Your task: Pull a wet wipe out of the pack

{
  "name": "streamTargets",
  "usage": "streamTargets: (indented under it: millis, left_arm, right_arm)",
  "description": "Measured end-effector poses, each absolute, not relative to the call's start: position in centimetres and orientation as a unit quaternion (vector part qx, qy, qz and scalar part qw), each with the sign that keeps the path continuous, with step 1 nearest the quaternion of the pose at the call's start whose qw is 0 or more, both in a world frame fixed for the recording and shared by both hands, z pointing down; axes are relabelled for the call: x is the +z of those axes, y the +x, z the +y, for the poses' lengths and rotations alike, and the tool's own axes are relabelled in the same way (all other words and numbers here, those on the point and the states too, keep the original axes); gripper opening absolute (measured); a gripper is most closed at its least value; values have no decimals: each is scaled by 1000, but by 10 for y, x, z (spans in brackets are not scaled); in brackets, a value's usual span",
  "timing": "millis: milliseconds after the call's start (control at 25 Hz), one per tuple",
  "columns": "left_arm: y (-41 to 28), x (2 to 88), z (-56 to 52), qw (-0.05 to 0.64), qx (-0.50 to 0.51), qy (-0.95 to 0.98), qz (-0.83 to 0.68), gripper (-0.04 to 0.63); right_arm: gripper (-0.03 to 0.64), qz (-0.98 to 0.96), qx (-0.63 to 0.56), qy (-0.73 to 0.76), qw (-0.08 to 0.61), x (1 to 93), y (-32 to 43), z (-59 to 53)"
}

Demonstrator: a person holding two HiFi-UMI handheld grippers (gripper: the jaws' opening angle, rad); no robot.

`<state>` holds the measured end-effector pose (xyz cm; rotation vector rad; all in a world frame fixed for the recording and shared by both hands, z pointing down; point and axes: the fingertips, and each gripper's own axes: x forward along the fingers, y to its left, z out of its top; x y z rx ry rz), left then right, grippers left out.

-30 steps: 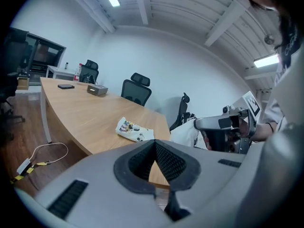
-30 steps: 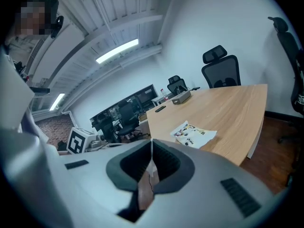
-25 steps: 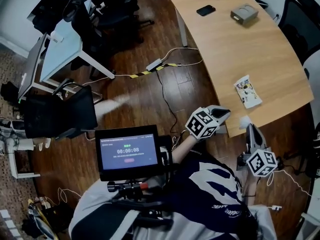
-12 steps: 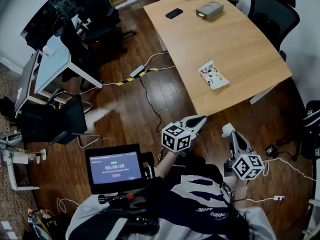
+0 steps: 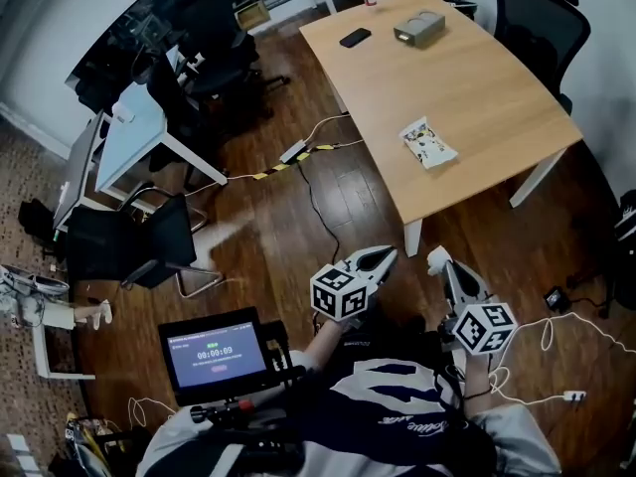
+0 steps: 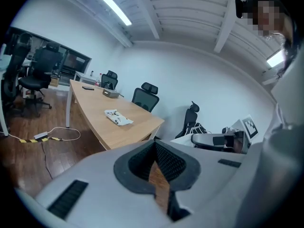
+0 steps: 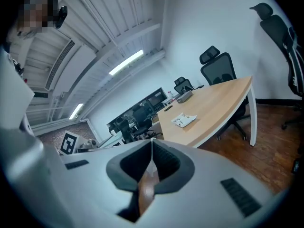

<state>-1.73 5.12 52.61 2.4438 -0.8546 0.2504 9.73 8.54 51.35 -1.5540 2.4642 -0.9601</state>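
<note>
- The flat white printed wet wipe pack (image 5: 427, 143) lies on the pale wooden counter (image 5: 477, 87), near its closer edge.
- Both tools hang over the dark wood floor, well apart from the pack and short of the counter's corner.
- The left hand-held gripper (image 5: 386, 255) is clenched, with nothing between its jaws.
- The right hand-held gripper (image 5: 435, 259) is clenched too, and empty.
- The pack's print is too small to read, and its opening flap cannot be made out.
</note>
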Motion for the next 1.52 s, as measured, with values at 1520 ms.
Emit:
streamTargets:
  millis: [1520]
  left_arm:
    - [-105, 506, 109, 259, 57, 921, -285, 2]
  right_arm:
    - [6, 785, -273, -555, 43, 469, 5, 142]
